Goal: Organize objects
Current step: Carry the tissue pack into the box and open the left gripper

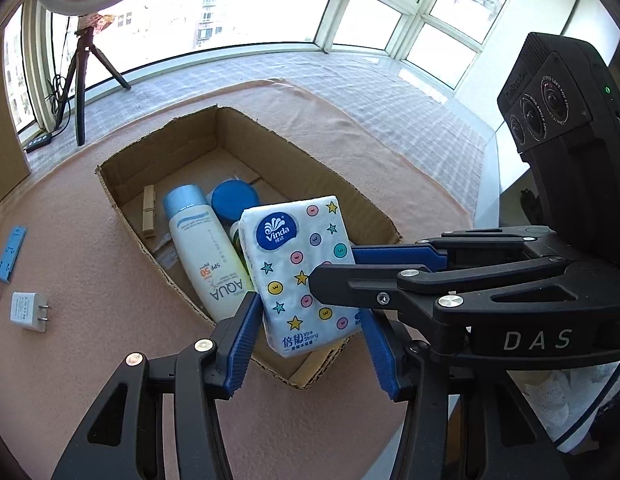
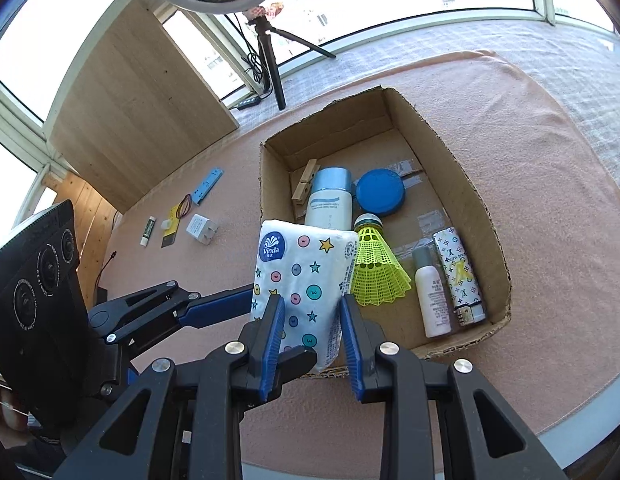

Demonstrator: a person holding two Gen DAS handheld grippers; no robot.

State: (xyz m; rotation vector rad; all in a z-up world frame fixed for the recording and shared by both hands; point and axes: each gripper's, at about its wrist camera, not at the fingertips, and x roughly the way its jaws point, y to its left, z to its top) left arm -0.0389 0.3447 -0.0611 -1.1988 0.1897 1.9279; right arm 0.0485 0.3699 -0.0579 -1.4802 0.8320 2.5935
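Right now I am mid-placement: my right gripper (image 2: 312,334) pinches the tissue pack (image 2: 303,280) above the near edge of the cardboard box (image 2: 486,216), while my left gripper (image 1: 310,340) stands spread around it without clamping. Next I must lower the pack into a free spot and release. Inside I count one sunscreen bottle (image 2: 330,204), one blue lid (image 2: 380,192), one shuttlecock (image 2: 376,268), one clothespin (image 2: 303,188); one charger (image 2: 201,229) waits on the bench (image 2: 550,160).

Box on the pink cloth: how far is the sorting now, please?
Done: bottle, blue tin, shuttlecock and clothespin lie in the cardboard box. In hand: tissue pack between the right tongs above the box; left tongs flank it. Remaining: charger, blue strip and stick on the cloth.
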